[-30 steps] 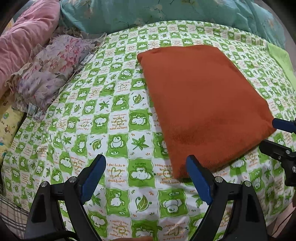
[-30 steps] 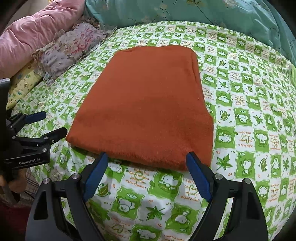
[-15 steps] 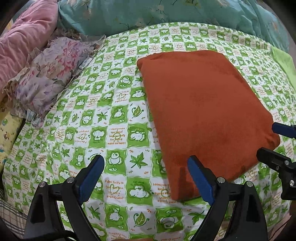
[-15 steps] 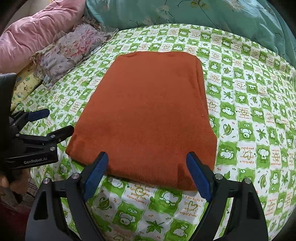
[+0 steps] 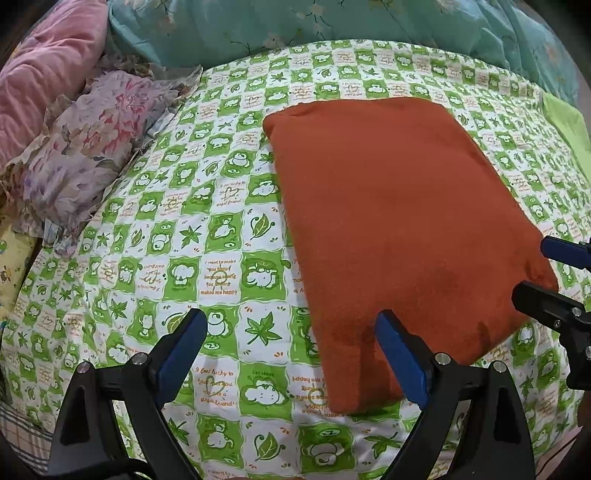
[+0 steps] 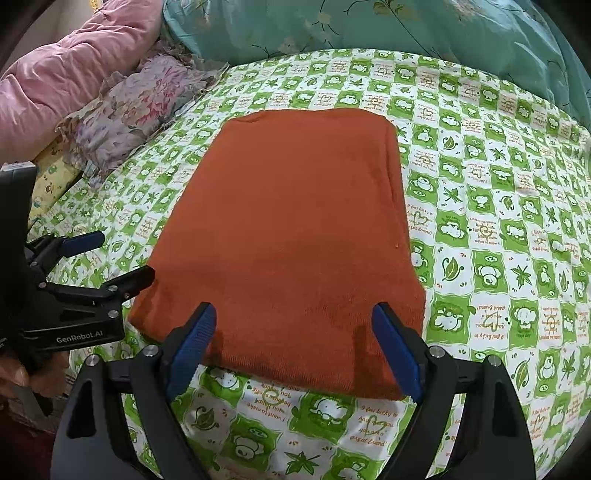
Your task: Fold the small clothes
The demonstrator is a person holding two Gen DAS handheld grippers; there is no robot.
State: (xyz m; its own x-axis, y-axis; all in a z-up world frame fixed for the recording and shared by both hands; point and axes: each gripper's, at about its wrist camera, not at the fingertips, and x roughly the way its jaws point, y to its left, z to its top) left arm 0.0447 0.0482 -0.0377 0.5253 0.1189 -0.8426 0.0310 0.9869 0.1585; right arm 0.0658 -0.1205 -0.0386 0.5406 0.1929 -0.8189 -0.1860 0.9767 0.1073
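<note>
Grippers [image 6: 291, 347] gape — folded orange garment [image 6: 291, 236] runs lengthwise away

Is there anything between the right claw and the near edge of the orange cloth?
Nothing visible. The right claw is open at the near edge of the orange cloth, with only the cloth and the checked bedsheet there. The left claw is off to the side.

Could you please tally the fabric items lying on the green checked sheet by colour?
Rust-orange folded garment: 1
Pink quilt: 1
Floral purple cloth: 1
Teal floral blanket: 1
Lime-green cloth: 1
Total: 5
</note>
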